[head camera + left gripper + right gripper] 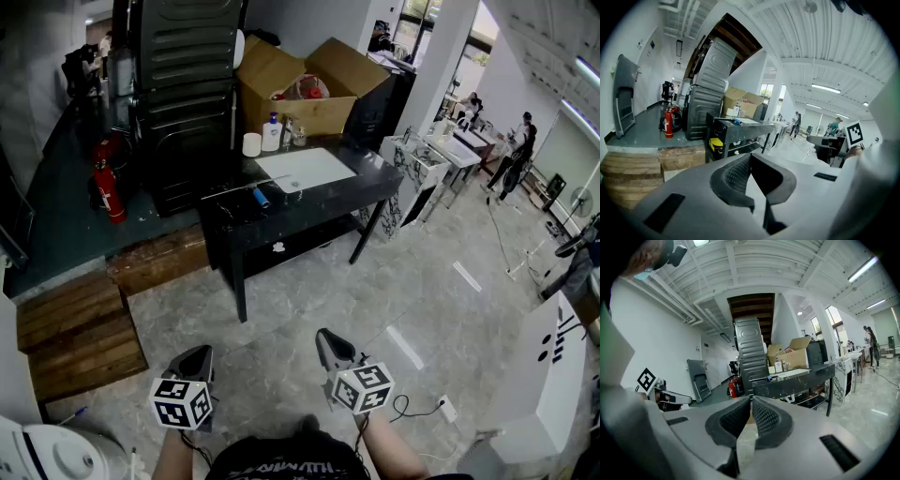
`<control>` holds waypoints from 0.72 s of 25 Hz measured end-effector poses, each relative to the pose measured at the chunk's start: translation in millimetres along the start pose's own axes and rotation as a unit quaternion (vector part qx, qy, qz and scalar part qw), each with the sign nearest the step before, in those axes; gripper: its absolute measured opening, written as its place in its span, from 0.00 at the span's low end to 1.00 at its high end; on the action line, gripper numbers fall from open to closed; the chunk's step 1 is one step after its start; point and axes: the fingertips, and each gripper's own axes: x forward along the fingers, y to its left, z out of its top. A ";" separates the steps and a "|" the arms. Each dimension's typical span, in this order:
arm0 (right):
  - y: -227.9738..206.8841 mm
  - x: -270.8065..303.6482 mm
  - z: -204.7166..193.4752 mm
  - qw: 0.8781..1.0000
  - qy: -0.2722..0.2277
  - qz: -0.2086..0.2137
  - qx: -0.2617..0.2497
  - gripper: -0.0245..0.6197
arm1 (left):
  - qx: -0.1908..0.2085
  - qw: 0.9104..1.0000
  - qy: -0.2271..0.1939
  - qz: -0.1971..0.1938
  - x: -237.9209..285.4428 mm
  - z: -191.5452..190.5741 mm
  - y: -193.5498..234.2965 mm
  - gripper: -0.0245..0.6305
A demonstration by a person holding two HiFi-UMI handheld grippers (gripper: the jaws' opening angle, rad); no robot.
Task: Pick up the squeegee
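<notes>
The squeegee, with a blue handle and a thin long blade, lies on the black table next to a white board. It is far ahead of both grippers, across a stretch of grey floor. My left gripper and right gripper hang low in the head view, near the person's body, both shut with nothing in them. The left gripper view shows the squeegee small on the table's edge beyond the shut left gripper. In the right gripper view the squeegee lies beyond the shut right gripper.
A cardboard box, bottles and a white roll stand at the table's back. A dark metal cabinet and red fire extinguishers are on a raised platform at left, with wooden pallets below. People stand far right.
</notes>
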 end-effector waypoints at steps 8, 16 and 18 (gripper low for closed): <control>8.7 -5.7 -6.2 1.000 0.001 -0.001 -0.004 0.11 | 0.001 1.000 0.006 -0.005 -8.4 -11.3 -1.8 0.07; 16.1 -11.9 -15.8 1.000 0.005 -0.013 0.000 0.11 | 0.009 1.000 0.011 -0.015 -13.0 -12.7 2.0 0.07; 16.4 -15.3 -17.8 1.000 0.001 -0.017 0.000 0.11 | 0.013 1.000 0.012 -0.019 -12.0 -13.1 0.7 0.07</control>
